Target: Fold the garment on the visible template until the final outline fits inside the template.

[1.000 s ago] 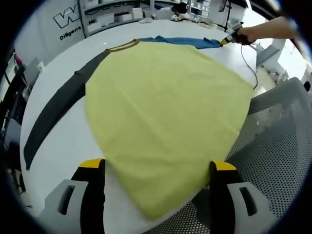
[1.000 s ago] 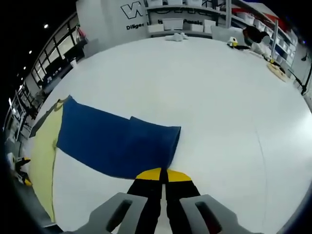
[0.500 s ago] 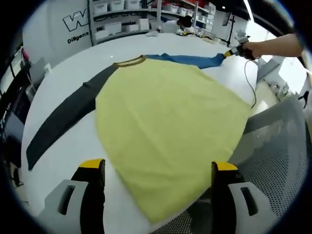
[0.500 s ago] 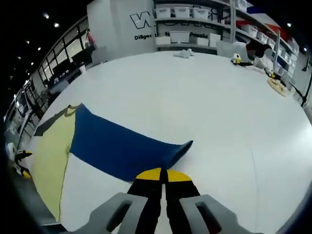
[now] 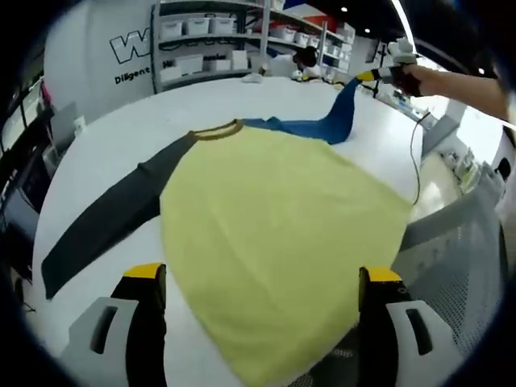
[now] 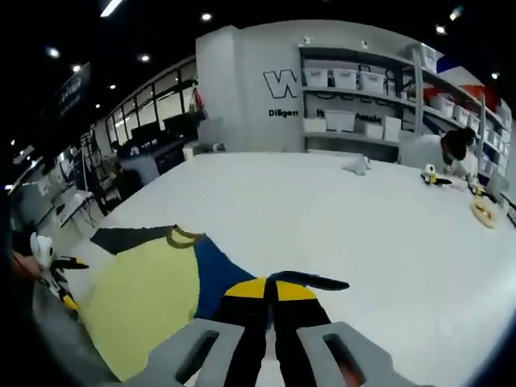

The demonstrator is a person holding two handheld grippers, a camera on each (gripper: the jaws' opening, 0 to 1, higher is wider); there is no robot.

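One sleeve is up off the table now: the blue sleeve (image 5: 326, 127) of the shirt (image 5: 274, 234), flat on the tabletop half a second ago, hangs from its cuff in the right gripper (image 5: 372, 75), lifted above the shirt's far shoulder. Right gripper view agrees — jaws pressed together on the blue cuff (image 6: 310, 282), and the view has tilted up toward the room, so the hand has risen.

Shirt body is yellow, spread flat on the white table (image 5: 121, 137), collar (image 5: 216, 131) on the far side, hem hanging over the near table edge. Dark sleeve (image 5: 105, 226) lies straight out from the shirt's other shoulder, untouched.

Left gripper (image 5: 260, 278) hovers over the hem with jaws wide apart, holding nothing.

Read: first fold is starting — blue sleeve probably goes inward over the yellow body. Dark sleeve and the body folds are not yet done. No template outline visible around the shirt, can't judge fit.

Beyond the shirt: shelves (image 6: 355, 81) with bins on the far wall.
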